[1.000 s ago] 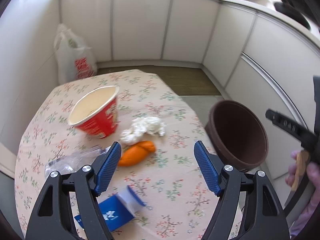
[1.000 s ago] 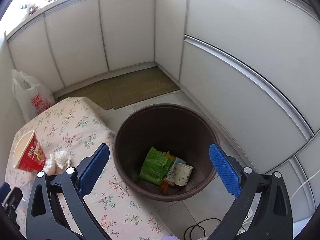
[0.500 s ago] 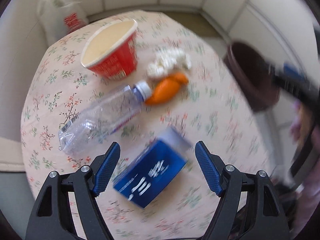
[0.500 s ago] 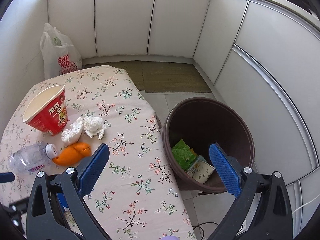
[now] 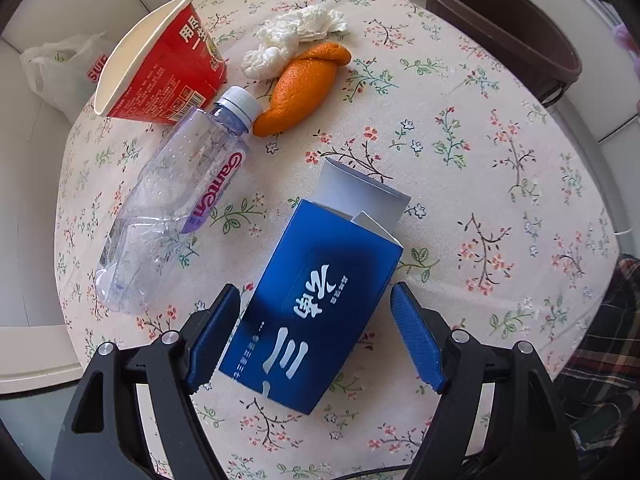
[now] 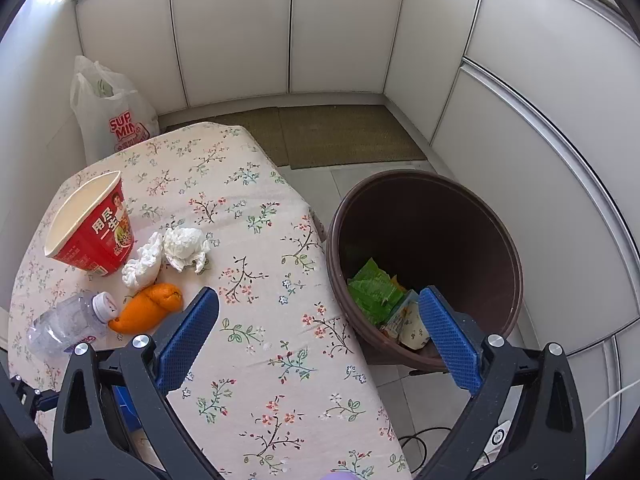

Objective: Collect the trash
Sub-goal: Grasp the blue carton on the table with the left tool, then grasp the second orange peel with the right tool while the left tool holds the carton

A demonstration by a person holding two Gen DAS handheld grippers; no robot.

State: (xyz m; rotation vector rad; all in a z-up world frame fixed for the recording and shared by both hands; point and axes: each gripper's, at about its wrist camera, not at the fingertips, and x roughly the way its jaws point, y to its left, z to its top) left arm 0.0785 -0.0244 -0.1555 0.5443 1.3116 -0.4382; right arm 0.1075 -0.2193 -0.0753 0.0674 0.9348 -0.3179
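**Blue box between the left jaws, long axis askew**

The left hand-held gripper (image 5: 315,336) points steeply down at the counter (image 5: 500,184), its jaws wide and empty, and the blue box (image 5: 316,304) lies flat directly beneath and between them. Neither pad touches it: the left pad stands just beside the box's lower left edge, the right pad a little clear of its right edge. The box's long axis runs from lower left to upper right in the left wrist view, tilted against the line between the pads, and its opened white flap sits at the far end, away from the gripper. I judge that closing as it stands would catch the box across its width but somewhat on the skew.

From the box, the bottle (image 5: 176,208) lies just to the left, the orange peel (image 5: 300,88) and tissues (image 5: 296,36) beyond its flap end, the red cup (image 5: 160,68) farther left of those. The bin (image 6: 424,248) sits off the counter's edge, well apart from the box.

The right hand-held gripper (image 6: 320,340) hangs wide and empty over the counter edge nearest the bin, so the left is clearly nearer the box.
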